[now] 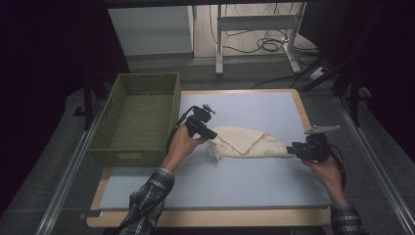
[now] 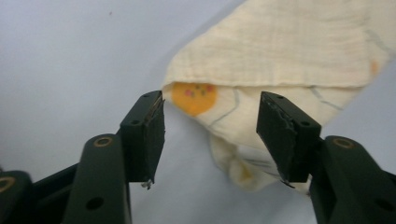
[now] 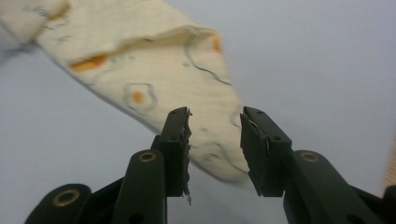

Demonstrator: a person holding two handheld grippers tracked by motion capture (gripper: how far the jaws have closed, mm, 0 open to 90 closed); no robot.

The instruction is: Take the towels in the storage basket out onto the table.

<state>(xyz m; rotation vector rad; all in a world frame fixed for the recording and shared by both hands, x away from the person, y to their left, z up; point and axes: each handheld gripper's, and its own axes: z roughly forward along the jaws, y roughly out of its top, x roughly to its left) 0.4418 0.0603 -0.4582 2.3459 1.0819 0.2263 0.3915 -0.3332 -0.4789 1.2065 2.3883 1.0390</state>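
The person's plaid sleeves are cut off by the near edge of the high view, and the dark surroundings beyond the table are hard to make out; the cloth's own folds hide its inner layers. At the near right the right gripper (image 1: 293,149) lies level at the right tip of the folded cream muslin cloth printed with fried eggs (image 1: 246,143); in the right gripper view its black jaws stand narrowly apart, the cloth's rounded end (image 3: 205,135) between them, the pads not pressing. The cloth is soft, crinkled, loosely rolled into a long wedge, lying mid-table on the smooth pale blue table mat (image 1: 225,181) with its light wooden rim. At the cloth's left end the left gripper (image 1: 213,135) has its jaws fairly wide, the cloth's folded corner (image 2: 243,116) between them, one orange yolk showing, the pads clear of the fabric. Farther left sits the olive-green woven rectangular basket (image 1: 110,117).
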